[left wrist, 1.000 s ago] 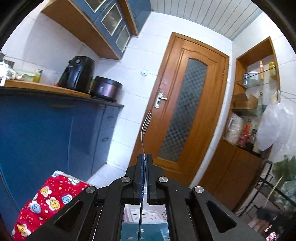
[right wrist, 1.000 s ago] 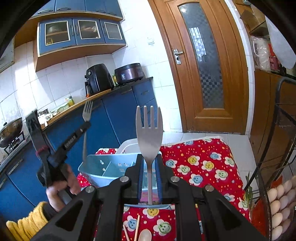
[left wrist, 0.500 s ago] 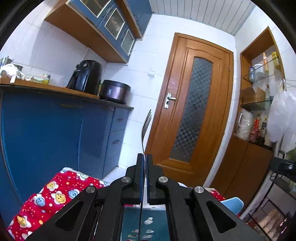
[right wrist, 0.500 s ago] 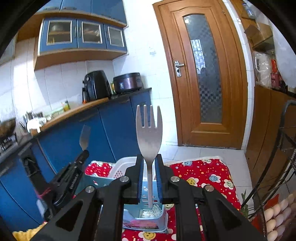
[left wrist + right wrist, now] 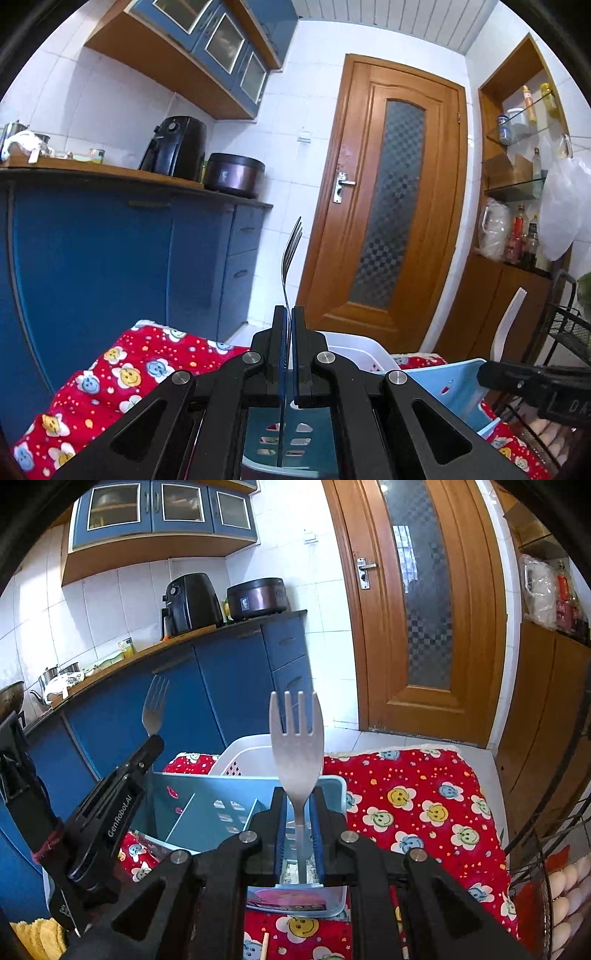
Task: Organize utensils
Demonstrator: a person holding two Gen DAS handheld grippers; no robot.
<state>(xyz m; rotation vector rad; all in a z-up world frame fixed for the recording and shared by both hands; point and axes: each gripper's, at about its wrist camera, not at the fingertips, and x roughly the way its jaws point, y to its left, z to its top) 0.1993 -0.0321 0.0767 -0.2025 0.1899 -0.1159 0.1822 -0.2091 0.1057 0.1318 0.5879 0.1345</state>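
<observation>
Over the red cloth [image 5: 424,805], the blue bin [image 5: 207,805] is the goal; delivery is in hand. The right gripper [image 5: 298,834] clamps a fork [image 5: 295,746] above the bin, the left gripper [image 5: 288,354] clamps a thin fork [image 5: 290,251] beside it. Next, I judge: lower handles into a compartment, then release.

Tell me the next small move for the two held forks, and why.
Probably lower both a little further. The right gripper is shut on the wide grey fork, tines up, over the light blue divided plastic basket. The left gripper clamps the slim metal fork upright over that basket too. Neither handle looks seated in a compartment yet.
</observation>
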